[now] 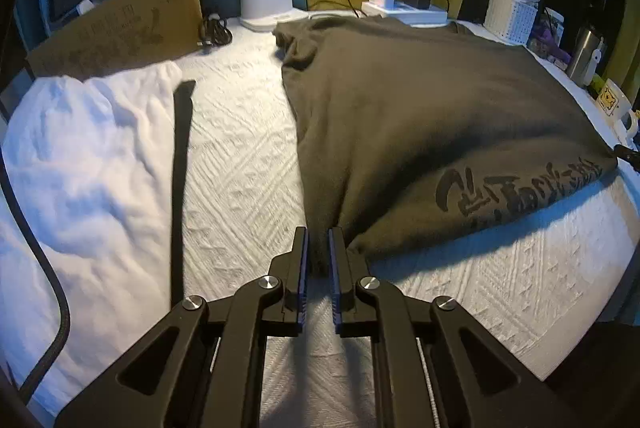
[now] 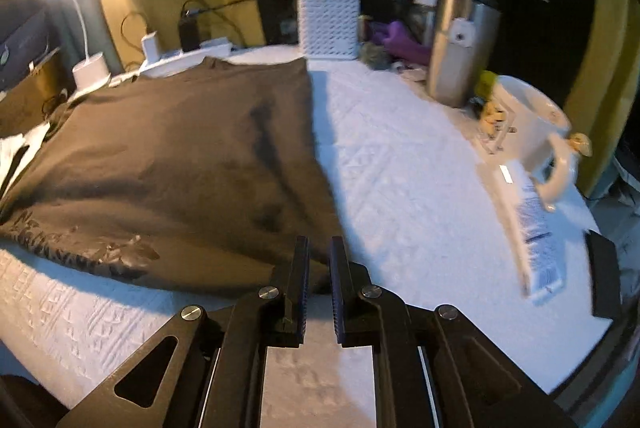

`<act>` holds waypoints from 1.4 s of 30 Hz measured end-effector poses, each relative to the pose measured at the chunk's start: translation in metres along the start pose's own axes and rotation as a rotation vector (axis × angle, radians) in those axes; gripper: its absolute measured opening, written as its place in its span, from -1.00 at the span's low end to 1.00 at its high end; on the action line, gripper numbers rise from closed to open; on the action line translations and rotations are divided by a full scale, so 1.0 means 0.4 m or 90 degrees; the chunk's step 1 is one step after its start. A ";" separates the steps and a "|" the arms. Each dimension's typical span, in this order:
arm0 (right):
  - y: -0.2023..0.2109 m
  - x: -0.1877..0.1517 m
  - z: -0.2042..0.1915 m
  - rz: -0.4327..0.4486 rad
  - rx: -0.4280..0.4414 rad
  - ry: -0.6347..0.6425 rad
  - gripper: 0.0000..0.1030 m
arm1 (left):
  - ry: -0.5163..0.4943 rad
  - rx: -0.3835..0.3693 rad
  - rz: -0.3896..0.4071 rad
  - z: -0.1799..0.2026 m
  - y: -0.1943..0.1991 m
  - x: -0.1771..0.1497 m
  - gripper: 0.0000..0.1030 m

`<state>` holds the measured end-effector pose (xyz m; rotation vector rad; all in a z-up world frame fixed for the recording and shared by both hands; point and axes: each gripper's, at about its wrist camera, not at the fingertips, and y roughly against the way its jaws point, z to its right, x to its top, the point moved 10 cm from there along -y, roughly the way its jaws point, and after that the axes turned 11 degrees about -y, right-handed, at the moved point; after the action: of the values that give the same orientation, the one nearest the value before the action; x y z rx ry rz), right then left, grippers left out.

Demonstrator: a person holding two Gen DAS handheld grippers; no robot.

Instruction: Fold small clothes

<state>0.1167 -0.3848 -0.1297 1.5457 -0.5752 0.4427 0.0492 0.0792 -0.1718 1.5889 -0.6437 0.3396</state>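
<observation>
**Left wrist view**
- Left gripper (image 1: 318, 248): jaws nearly closed, clamped on the near left corner of the dark olive T-shirt (image 1: 420, 116), with cloth pinched in the narrow gap and raised into a ridge.
- T-shirt: spread on the white textured table cover (image 1: 240, 156). Long axis running from the gripper away to the power strip (image 1: 408, 13) at its far edge. Dark printed lettering along the near edge, at the right. Left edge rumpled, far left corner bunched.
- Open room: a bare strip of cover left of the T-shirt and a bare band in front of its near edge.
- Left of that strip: white garment (image 1: 80, 148) with a black stripe.
- Beyond the T-shirt's far left corner: lamp base (image 1: 266, 0) and cardboard box (image 1: 120, 32).
- Along the T-shirt's right edge, close by: white basket (image 1: 510, 14), steel flask (image 1: 584, 52) and mug (image 1: 612, 100).

**Right wrist view**
- Right gripper (image 2: 318, 256): jaws almost together, near right corner of the T-shirt (image 2: 180, 148) in the slit, pads apparently pressing it.
- T-shirt: right edge straight, running away toward the basket (image 2: 330, 24). Near edge lifted slightly, with a shadow beneath.
- Open room: a broad bare area of cover (image 2: 400, 156) right of the T-shirt.
- Past that area, well apart from the T-shirt: flask (image 2: 452, 60), mug (image 2: 532, 124) and a blurred printed carton (image 2: 536, 228).
</observation>
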 end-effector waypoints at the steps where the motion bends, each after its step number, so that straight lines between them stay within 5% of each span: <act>1: -0.014 -0.004 -0.007 -0.006 -0.004 0.007 -0.80 | 0.002 0.002 -0.003 -0.001 -0.004 -0.005 -0.77; 5: -0.050 -0.018 0.007 -0.010 -0.038 0.020 -0.61 | 0.012 0.031 -0.005 -0.030 -0.009 -0.015 -0.30; 13: -0.044 -0.016 0.026 -0.028 -0.018 0.006 -0.57 | 0.016 0.025 -0.006 -0.041 0.026 0.005 -0.28; 15: -0.041 -0.013 0.037 -0.030 -0.039 0.007 -0.01 | 0.019 0.019 0.009 -0.048 0.045 0.030 -0.26; 16: -0.041 -0.009 0.059 -0.025 -0.075 0.008 0.50 | 0.018 0.021 0.015 -0.052 0.053 0.045 -0.26; 17: -0.034 -0.003 0.084 -0.016 -0.104 0.001 0.60 | 0.016 0.021 0.025 -0.058 0.059 0.066 -0.26; 28: -0.052 0.041 0.099 -0.012 -0.052 -0.039 0.60 | 0.053 -0.039 0.039 -0.076 -0.079 0.269 -0.13; 42: -0.146 0.222 -0.079 0.016 0.023 -0.008 0.60 | 0.110 -0.072 0.027 -0.146 -0.295 0.445 -0.13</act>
<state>0.2247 -0.3608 -0.1209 1.5778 -0.5996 0.4638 0.2690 0.1022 -0.1583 1.4218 -0.5549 0.4589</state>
